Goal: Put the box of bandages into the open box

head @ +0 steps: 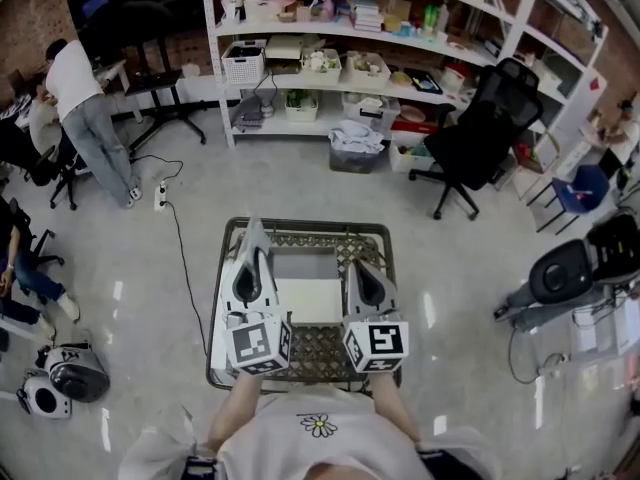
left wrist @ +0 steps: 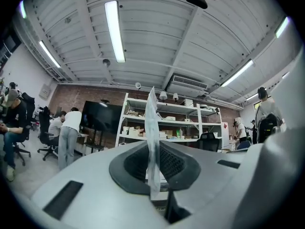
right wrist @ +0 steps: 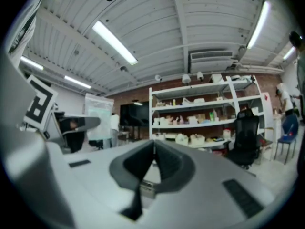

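While left gripper (left wrist: pixel 153 173) pinches clear plastic bag (left wrist: pixel 151 128) upright, right gripper (right wrist: pixel 153 162) has jaws pressed together, empty. Open box (head: pixel 308 300) sits in wire cart (head: pixel 300 226) below. Box of bandages not discernible; placement apparently pending.

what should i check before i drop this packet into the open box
1. Left claw shut on the thin clear plastic packet: ok.
2. Packet upright between the jaws, not slipping out: ok.
3. Open grey box on the wire mesh cart, top unobstructed: ok.
4. Packet over the opening: not ok, the left claw sits by the box's left rim.
5. Right claw shut, empty and off the box: ok.
6. Packet fits the opening: cannot tell.
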`<move>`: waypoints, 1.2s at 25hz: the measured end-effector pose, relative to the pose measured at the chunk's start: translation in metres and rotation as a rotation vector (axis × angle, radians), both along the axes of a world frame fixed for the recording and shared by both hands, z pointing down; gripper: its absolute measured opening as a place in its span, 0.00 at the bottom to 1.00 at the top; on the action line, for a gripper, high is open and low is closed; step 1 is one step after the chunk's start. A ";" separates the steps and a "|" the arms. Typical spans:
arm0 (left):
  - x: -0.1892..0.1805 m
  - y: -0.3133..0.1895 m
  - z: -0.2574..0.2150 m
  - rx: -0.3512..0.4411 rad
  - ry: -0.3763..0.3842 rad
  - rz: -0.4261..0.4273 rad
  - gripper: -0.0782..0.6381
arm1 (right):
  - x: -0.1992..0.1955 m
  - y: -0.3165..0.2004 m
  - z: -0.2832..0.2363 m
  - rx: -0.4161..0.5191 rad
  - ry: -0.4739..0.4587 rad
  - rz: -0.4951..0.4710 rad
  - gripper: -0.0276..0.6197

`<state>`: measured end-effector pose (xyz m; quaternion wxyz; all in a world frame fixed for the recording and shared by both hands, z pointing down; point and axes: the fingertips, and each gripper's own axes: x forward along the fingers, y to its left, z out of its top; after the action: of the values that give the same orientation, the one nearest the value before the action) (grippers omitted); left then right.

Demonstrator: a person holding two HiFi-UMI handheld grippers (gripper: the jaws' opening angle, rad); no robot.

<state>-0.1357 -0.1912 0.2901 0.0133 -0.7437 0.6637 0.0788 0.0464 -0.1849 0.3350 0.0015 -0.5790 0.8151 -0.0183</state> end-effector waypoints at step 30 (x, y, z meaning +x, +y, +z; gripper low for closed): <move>0.058 -0.070 0.041 -0.326 -0.377 0.513 0.17 | -0.006 -0.015 0.032 -0.113 0.014 -0.067 0.09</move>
<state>-0.0774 -0.2611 0.3313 -0.0035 -0.8800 0.4450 -0.1657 0.0403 -0.1995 0.3671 -0.0377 -0.5505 0.8318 -0.0602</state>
